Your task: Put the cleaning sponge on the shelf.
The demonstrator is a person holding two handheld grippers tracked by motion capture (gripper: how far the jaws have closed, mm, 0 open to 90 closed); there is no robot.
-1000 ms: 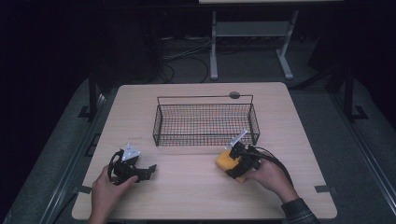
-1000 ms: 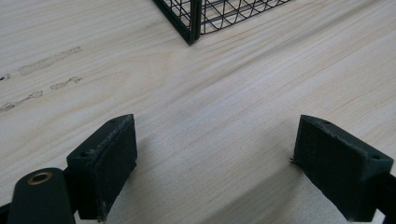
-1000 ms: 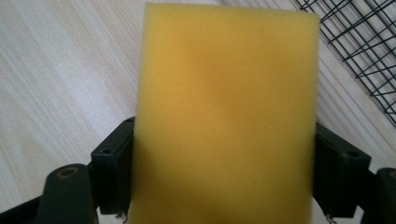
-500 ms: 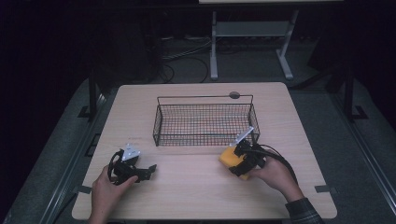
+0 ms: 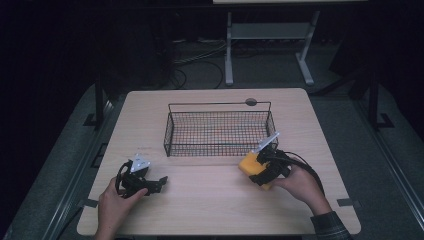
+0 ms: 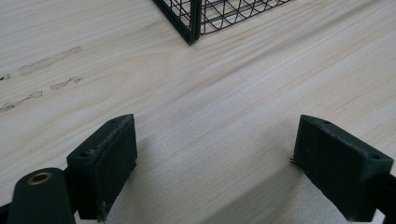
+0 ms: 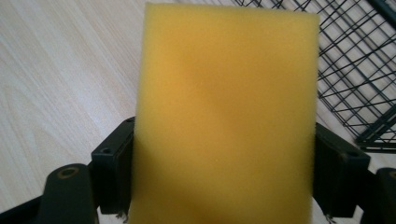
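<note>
Here, the right hand-held gripper is clamped on a yellow sponge.
The sponge sits between its jaws, above the counter, just beside the near right corner of the wire basket. The left hand-held gripper rests at the near left, jaws apart with nothing between them.

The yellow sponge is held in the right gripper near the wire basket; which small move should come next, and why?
Probably lift the yellow sponge a bit higher and carry it over the near rim of the wire basket. The right gripper is clamped on it just outside the basket's near right corner, and the basket looks empty. The left gripper rests open on the table.
</note>
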